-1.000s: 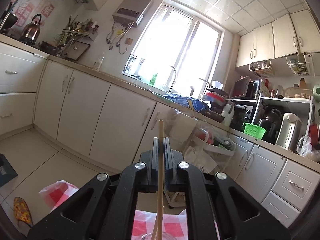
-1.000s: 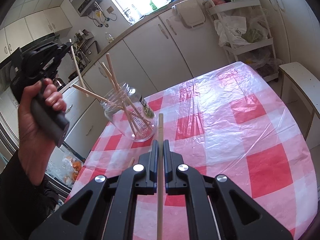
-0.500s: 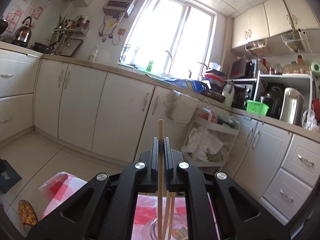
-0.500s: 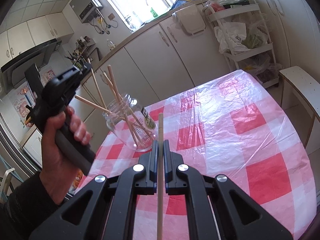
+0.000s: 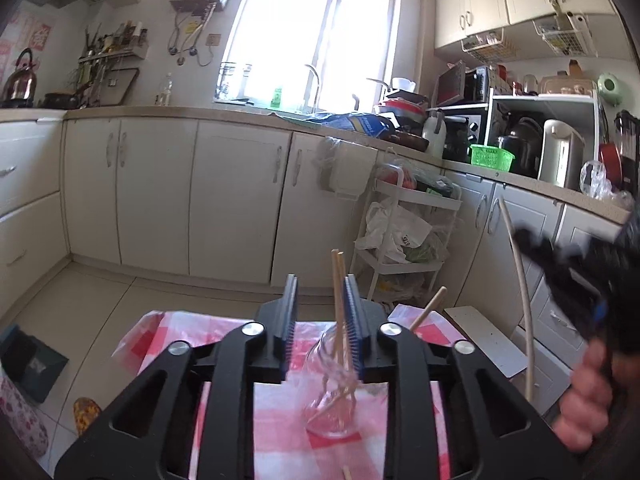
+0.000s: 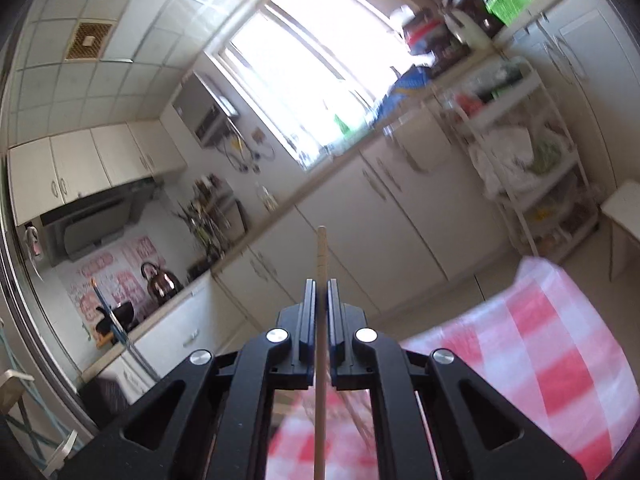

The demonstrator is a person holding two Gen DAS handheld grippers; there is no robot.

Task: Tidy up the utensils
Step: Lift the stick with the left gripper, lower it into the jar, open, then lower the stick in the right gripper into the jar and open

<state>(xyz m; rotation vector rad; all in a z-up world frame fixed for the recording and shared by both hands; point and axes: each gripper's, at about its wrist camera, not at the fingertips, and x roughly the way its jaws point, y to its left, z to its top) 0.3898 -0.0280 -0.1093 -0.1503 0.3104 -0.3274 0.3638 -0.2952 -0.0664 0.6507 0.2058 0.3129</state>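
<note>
Left tongs (image 5: 320,312), low centre, jaws opening above the glass jar (image 5: 334,392) on the checked worktop (image 5: 280,440), apparently freeing chopsticks (image 5: 339,312) into it; right tongs (image 6: 318,312) clamp one chopstick (image 6: 320,320), seemingly next for the jar.

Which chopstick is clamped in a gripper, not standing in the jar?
The one in the right gripper, chopstick; the others stand in the jar.
</note>
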